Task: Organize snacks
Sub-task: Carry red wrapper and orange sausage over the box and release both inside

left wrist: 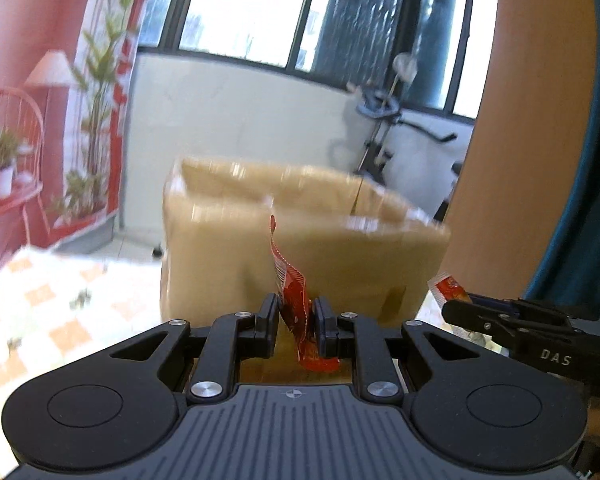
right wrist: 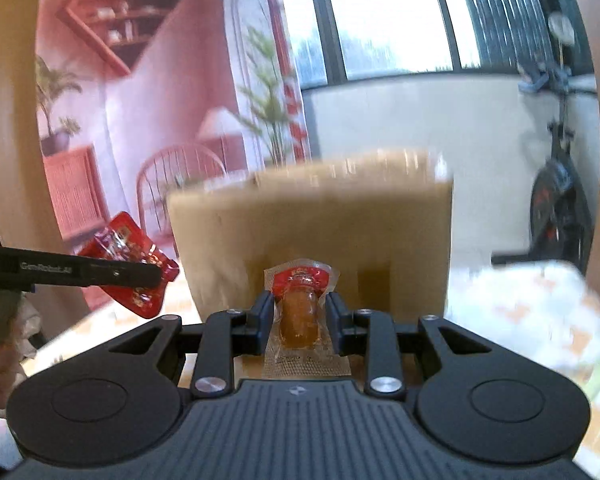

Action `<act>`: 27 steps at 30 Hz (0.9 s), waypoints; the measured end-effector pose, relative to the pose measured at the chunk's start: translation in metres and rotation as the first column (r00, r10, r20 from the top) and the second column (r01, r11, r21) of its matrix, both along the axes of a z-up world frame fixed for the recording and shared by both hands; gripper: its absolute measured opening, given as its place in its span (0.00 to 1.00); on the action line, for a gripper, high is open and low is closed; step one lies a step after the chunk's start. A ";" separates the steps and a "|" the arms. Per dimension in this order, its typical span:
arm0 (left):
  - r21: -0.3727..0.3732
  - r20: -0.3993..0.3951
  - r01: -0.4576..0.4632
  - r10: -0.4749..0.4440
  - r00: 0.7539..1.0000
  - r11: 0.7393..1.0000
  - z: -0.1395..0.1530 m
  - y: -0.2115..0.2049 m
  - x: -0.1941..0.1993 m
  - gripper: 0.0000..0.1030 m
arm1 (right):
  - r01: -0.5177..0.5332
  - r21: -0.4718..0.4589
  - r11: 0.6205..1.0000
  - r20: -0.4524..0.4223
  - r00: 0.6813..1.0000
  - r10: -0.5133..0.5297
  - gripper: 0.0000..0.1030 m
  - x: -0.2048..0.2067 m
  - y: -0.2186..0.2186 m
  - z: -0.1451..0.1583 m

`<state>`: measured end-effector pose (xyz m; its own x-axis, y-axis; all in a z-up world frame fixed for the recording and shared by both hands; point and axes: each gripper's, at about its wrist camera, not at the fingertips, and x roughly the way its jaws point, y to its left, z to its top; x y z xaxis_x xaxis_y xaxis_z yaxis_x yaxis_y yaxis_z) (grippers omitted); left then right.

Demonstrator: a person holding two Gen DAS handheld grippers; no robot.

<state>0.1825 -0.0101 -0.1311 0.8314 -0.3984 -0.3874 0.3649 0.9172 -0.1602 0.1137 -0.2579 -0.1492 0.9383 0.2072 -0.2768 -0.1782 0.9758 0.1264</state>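
Left hand-held gripper (left wrist: pixel 296 320): you have it clamped on a red snack sachet (left wrist: pixel 294 300), edge-on, upper end curling free. Right hand-held gripper (right wrist: pixel 298 316): closed on a clear vacuum-packed snack (right wrist: pixel 300 312) with a red label, pinched across its plump middle. Both hang before an open cardboard box (right wrist: pixel 312 232) on the checked counter (left wrist: pixel 40 304). Handling, likely: light, floppy, slick film; grip the filled body, not the thin seam, and squeeze gently.
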 end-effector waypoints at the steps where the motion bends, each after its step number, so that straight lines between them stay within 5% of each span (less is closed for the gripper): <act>1: 0.001 0.016 -0.001 0.001 1.000 1.000 0.006 -0.002 0.003 0.19 | -0.002 -0.001 1.000 0.019 1.000 0.002 0.30 0.000 0.000 0.007; 11: -0.005 0.066 -0.027 0.027 0.997 1.000 0.037 -0.023 0.064 0.19 | 0.017 -0.082 0.997 0.122 0.992 -0.006 0.30 0.051 0.004 0.058; 21: 0.138 -0.033 -0.030 0.035 0.999 0.990 0.042 -0.057 0.154 0.21 | 0.060 -0.171 0.983 -0.063 0.995 -0.072 0.32 0.184 -0.001 0.066; 22: 0.153 -0.046 -0.025 0.033 0.998 0.988 0.041 -0.061 0.160 0.24 | 0.081 -0.155 0.985 -0.081 0.992 -0.094 0.35 0.191 -0.002 0.066; 24: 0.174 -0.056 -0.028 0.038 0.998 0.984 0.042 -0.064 0.165 0.60 | 0.103 -0.114 0.988 -0.117 0.986 -0.116 0.36 0.202 -0.005 0.065; 27: 0.188 -0.026 -0.054 0.060 0.998 0.981 0.045 -0.059 0.162 0.67 | 0.122 -0.073 0.990 -0.138 0.982 -0.132 0.47 0.209 -0.011 0.063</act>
<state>0.3445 -0.0695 -0.0858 0.8366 -0.2688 -0.4773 0.3090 0.9510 0.0059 0.3223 -0.2693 -0.0859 0.9060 0.0665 -0.4180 -0.0370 0.9963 0.0781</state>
